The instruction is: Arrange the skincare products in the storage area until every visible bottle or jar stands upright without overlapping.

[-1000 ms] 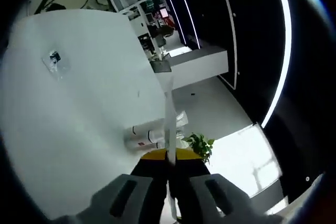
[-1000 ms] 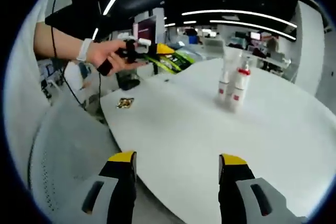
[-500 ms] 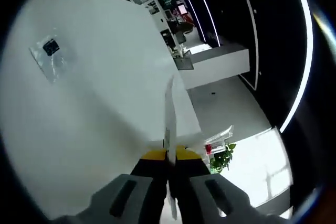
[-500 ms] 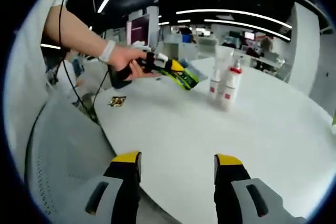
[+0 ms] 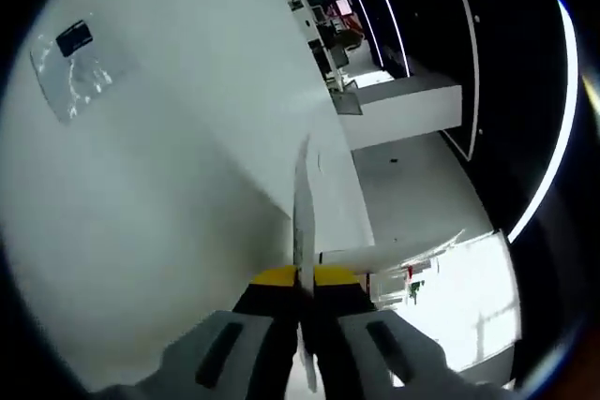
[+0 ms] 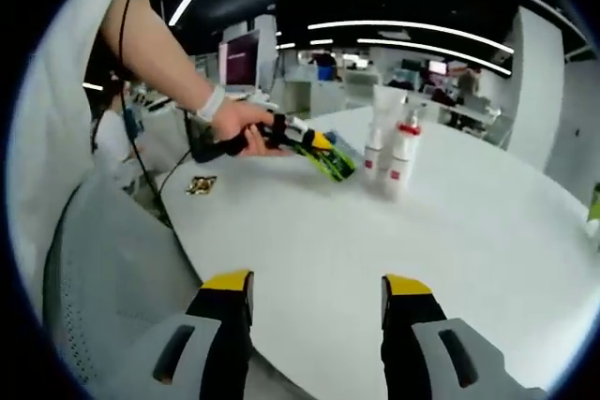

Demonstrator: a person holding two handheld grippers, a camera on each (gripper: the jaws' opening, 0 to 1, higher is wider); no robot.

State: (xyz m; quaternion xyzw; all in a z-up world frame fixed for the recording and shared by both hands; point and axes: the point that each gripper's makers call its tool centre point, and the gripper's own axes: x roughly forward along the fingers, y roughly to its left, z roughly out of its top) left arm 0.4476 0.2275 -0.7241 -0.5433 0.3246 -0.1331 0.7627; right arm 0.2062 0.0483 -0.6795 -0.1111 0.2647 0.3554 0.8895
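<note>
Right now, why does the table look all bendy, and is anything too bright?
The fisheye lens curves the white table in the right gripper view; in the left gripper view it tilts steeply, and bright glare washes out the lower right, by the shut left hand-held gripper.

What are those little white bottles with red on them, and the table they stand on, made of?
The bottles look like opaque white plastic with red labels, one with a red pump collar; too small to be sure. The table seems a smooth matte white laminate or painted board: even colour, soft reflections, no grain.
</note>
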